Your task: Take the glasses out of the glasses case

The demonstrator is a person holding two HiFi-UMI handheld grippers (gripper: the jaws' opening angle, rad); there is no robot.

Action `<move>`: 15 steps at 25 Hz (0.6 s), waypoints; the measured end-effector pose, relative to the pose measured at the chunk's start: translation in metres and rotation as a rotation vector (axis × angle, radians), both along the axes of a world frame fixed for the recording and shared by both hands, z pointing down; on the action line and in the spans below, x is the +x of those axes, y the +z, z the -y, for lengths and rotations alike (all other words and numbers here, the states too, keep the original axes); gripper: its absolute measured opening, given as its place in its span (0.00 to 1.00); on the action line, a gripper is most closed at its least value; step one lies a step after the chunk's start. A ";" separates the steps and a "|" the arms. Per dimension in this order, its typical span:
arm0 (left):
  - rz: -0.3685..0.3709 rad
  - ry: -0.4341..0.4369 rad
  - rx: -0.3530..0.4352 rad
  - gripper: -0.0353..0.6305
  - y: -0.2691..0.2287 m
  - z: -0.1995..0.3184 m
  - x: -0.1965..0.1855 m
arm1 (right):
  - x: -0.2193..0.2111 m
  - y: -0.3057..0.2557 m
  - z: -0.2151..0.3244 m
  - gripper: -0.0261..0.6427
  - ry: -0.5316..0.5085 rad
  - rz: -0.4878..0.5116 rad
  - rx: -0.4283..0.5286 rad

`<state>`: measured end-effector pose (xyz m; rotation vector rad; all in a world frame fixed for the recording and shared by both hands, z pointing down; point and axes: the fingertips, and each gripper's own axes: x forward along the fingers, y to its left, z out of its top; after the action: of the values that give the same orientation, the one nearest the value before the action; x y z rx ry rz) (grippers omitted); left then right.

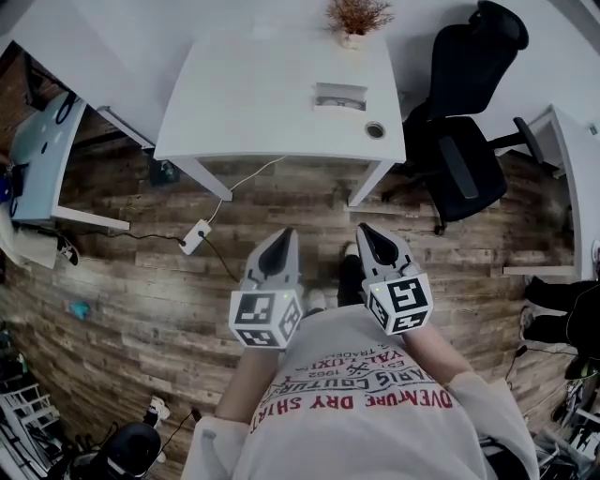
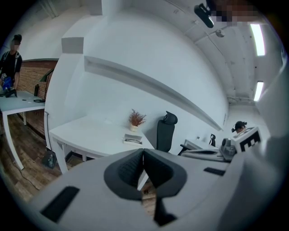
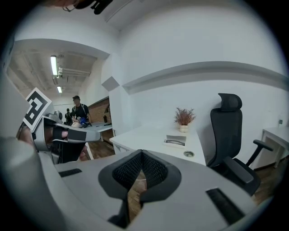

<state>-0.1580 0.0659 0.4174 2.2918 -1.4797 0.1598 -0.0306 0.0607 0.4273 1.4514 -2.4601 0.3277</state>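
An open white glasses case (image 1: 339, 96) with dark glasses in it lies on the white desk (image 1: 253, 103), toward its back right; it also shows in the left gripper view as the case (image 2: 133, 139) and in the right gripper view as the case (image 3: 176, 141). My left gripper (image 1: 283, 236) and right gripper (image 1: 364, 231) are side by side over the wooden floor, well short of the desk, pointing toward it. In each gripper's own view, the left gripper (image 2: 143, 151) and the right gripper (image 3: 142, 152) have their jaw tips together with nothing between them.
A small potted plant (image 1: 354, 19) stands behind the case, with a round cable grommet (image 1: 375, 129) at the desk's near right corner. A black office chair (image 1: 464, 112) stands to the right. A power strip (image 1: 195, 236) and cable lie on the floor. Other desks (image 1: 37, 159) flank the room.
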 end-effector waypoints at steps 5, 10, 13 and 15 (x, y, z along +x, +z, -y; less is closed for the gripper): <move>0.012 -0.004 0.007 0.06 -0.002 0.054 0.009 | 0.008 0.003 0.054 0.06 -0.009 0.006 -0.001; 0.032 -0.013 0.003 0.06 -0.002 0.120 0.029 | 0.025 -0.001 0.128 0.06 -0.020 0.028 0.003; 0.043 -0.025 0.001 0.06 -0.004 0.163 0.045 | 0.037 -0.001 0.174 0.06 -0.046 0.035 -0.006; 0.048 -0.035 0.002 0.06 -0.008 0.190 0.056 | 0.046 -0.003 0.203 0.06 -0.074 0.037 -0.013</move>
<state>-0.1024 -0.1242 0.4092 2.2771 -1.5426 0.2047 0.0151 -0.1418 0.4239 1.3576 -2.5288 0.3572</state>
